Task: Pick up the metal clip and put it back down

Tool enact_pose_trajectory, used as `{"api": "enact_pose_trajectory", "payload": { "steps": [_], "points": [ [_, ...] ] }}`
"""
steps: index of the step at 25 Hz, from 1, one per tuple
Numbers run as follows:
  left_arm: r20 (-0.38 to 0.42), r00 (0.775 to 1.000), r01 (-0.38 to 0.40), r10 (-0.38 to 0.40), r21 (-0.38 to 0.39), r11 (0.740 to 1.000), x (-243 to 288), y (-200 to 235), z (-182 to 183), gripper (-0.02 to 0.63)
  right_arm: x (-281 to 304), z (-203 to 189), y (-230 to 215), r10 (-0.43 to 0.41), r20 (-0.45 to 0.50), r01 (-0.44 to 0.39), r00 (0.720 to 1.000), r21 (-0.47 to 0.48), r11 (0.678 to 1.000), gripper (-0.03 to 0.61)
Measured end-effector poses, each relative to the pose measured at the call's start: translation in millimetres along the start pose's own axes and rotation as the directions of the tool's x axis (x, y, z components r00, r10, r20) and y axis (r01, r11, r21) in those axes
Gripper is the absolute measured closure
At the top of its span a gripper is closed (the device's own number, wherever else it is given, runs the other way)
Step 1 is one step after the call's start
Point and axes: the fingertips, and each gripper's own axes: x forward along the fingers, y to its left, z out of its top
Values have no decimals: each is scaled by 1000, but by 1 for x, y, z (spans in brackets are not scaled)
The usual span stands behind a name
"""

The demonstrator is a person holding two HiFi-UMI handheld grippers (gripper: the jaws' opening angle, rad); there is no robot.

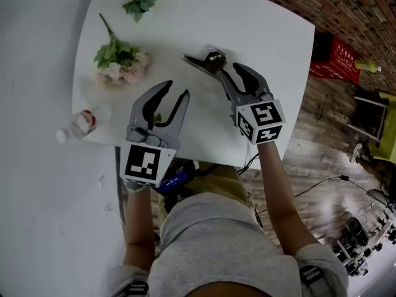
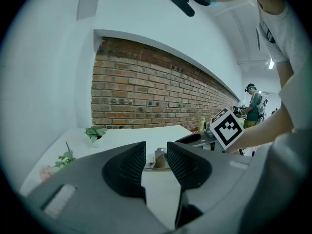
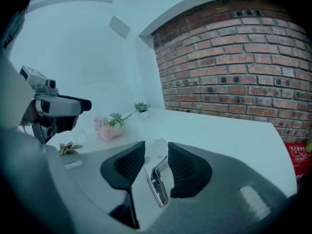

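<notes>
Your right gripper (image 1: 229, 68) had its fingers spread around the metal clip (image 1: 204, 60), which seemed to rest on the worktop (image 1: 260, 36) between them. Your left gripper (image 1: 176, 89) hung nearby, fingers apart and empty. Withdrawing crookedly could have let a finger snag the clip's handle and drag it.

A white desk (image 1: 266, 33) occupies the upper centre of the head view. The metal clip (image 1: 205, 60) lies on the desk surface at the jaw tips of the right hand-held gripper (image 1: 228, 67); contact between them cannot be confirmed. The jaws of this hand-held gripper stand apart. The left hand-held gripper (image 1: 176, 90) is positioned over the near desk edge, jaws apart, with nothing between them. Each unit carries a marker cube (image 1: 262, 121). A bunch of flowers (image 1: 119, 62) lies left of the clip, and a leafy sprig (image 1: 141, 4) lies beyond it. A plastic bottle (image 1: 80, 124) lies on its side at the left desk edge. A red crate (image 1: 337, 59) stands on the wooden floor (image 1: 315, 141) at right.
</notes>
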Motion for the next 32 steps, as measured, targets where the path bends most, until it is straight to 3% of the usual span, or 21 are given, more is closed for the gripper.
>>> {"api": "enact_pose_trajectory", "payload": {
  "steps": [15, 22, 32],
  "points": [
    [-13, 1000, -28, 28, -27, 999, 5, 2, -6, 479, 44, -29, -9, 48, -81, -46, 996, 29, 999, 434],
    [-22, 999, -35, 35, -33, 999, 2, 3, -8, 479, 41, -21, 3, 122, -55, -122, 991, -8, 992, 491],
    [-17, 1000, -22, 22, -27, 999, -2, 3, -9, 474, 38, -10, 21, 206, 2, -206, 978, 45, 977, 537]
  ]
}}
